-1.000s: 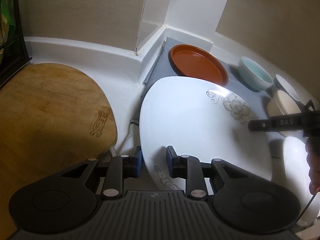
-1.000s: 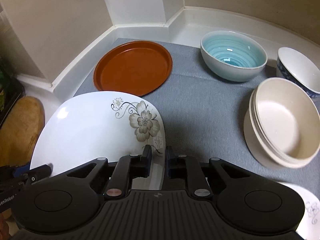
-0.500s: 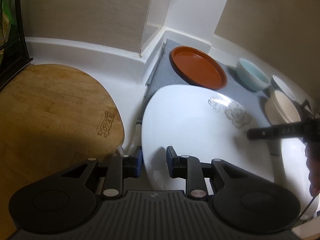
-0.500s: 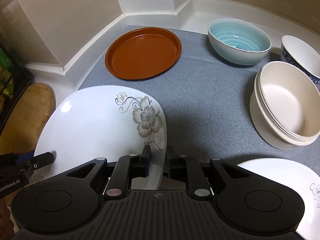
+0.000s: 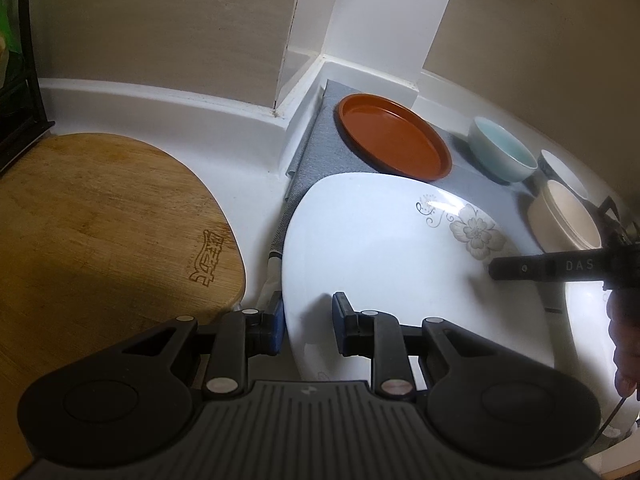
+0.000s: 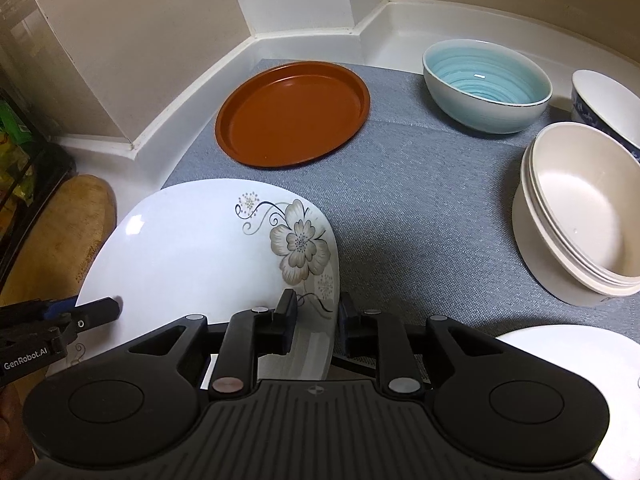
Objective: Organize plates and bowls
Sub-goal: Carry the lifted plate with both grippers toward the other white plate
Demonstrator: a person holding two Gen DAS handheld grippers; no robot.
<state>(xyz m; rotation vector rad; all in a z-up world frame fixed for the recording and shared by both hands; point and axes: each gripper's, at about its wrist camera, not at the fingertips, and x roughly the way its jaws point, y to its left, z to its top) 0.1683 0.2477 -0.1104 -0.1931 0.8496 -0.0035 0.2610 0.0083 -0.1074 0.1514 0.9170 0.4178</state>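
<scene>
A white plate with a flower print (image 5: 380, 248) (image 6: 200, 248) is held above the grey mat by both grippers. My left gripper (image 5: 307, 316) is shut on its left rim. My right gripper (image 6: 317, 316) is shut on its right rim near the flower. A brown plate (image 6: 292, 114) (image 5: 394, 140) lies on the mat at the back. A light blue bowl (image 6: 486, 84) (image 5: 502, 152), a stack of cream bowls (image 6: 580, 216) (image 5: 564, 216) and a blue-patterned white bowl (image 6: 608, 104) stand to the right. A second white plate (image 6: 572, 364) lies at the lower right.
A grey mat (image 6: 420, 216) covers the white counter in a wall corner. A wooden cutting board (image 5: 100, 224) lies to the left of the mat. A black wire rack (image 5: 16, 92) stands at the far left.
The flowered plate has been lifted and carried back toward me and to the right by both grippers. The second white plate has come into the right wrist view.
</scene>
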